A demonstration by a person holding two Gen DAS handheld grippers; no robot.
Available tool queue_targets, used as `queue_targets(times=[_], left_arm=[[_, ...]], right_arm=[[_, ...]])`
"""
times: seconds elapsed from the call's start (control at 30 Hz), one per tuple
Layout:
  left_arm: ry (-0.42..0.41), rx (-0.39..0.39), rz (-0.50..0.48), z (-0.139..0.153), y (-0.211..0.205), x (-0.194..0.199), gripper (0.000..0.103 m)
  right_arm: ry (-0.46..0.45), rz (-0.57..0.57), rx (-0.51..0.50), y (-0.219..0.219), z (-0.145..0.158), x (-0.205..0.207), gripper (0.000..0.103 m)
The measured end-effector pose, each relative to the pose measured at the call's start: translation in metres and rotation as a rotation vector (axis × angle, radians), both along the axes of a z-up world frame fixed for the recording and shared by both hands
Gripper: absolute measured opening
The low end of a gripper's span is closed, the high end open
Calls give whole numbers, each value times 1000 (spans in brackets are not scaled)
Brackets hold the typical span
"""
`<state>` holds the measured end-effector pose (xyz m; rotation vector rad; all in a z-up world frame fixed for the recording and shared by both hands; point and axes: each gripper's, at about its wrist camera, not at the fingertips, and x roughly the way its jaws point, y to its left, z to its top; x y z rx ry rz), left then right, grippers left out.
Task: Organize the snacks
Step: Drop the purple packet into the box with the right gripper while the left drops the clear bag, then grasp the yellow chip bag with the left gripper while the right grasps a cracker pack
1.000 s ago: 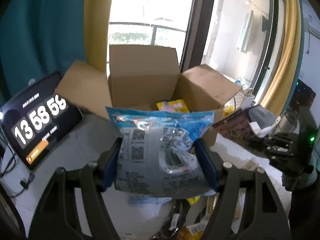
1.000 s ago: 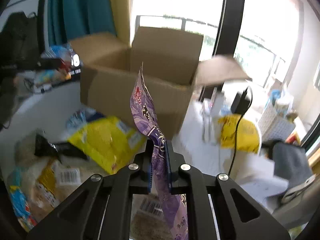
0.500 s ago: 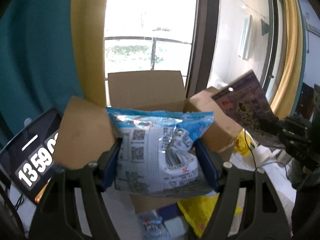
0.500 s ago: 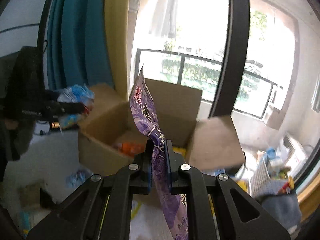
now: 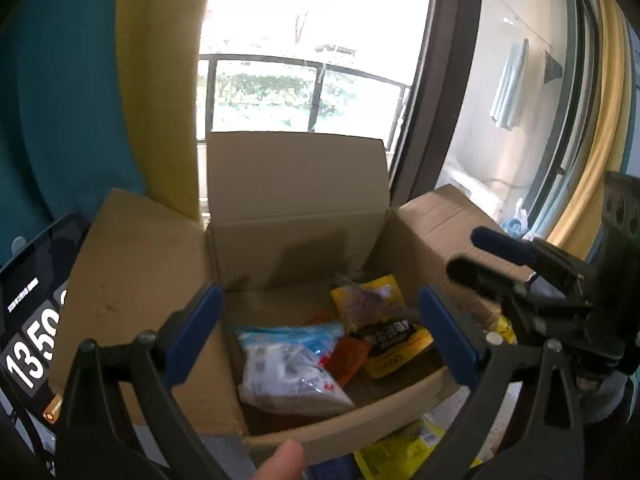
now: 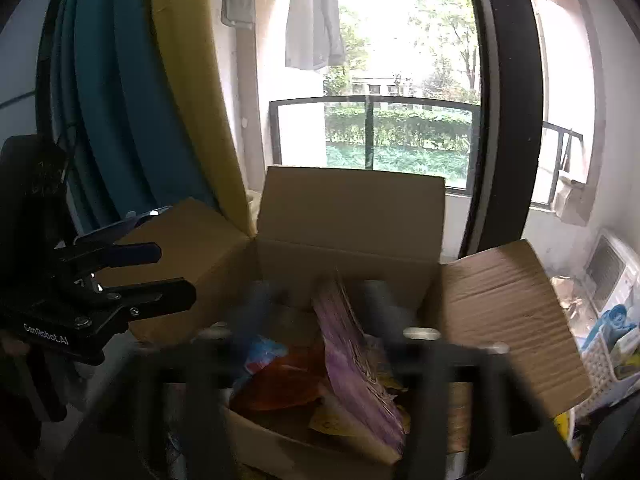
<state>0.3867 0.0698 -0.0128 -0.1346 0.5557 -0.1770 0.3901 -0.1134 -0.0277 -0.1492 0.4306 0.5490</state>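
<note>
Left tool [image 5: 320, 332], jaws just opened wide, empty: the blue-and-white snack bag [image 5: 288, 364] lies below it inside the cardboard box [image 5: 296, 184]. Right tool [image 6: 316, 312], jaws just opened, blurred: the purple packet [image 6: 352, 360] stands loose between them, in the box.

both jaws just opened, blue-white packet [image 5: 288, 368] dropped into cardboard box [image 5: 296, 216], purple packet [image 6: 352, 360] released, tipping into box

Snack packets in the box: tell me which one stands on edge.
The purple packet; the blue-and-white packet and yellow-and-black packet lie flat.
</note>
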Motion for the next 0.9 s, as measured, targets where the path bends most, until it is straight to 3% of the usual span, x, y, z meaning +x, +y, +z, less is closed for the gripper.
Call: queue_targets(times=[0.57, 0.9], left_arm=[[-7, 0, 2, -5, -3, -76, 100], [60, 16, -46, -29, -26, -105, 100]], right_arm=[[64, 7, -79, -28, -20, -87, 68], [124, -54, -90, -65, -46, -125, 68]])
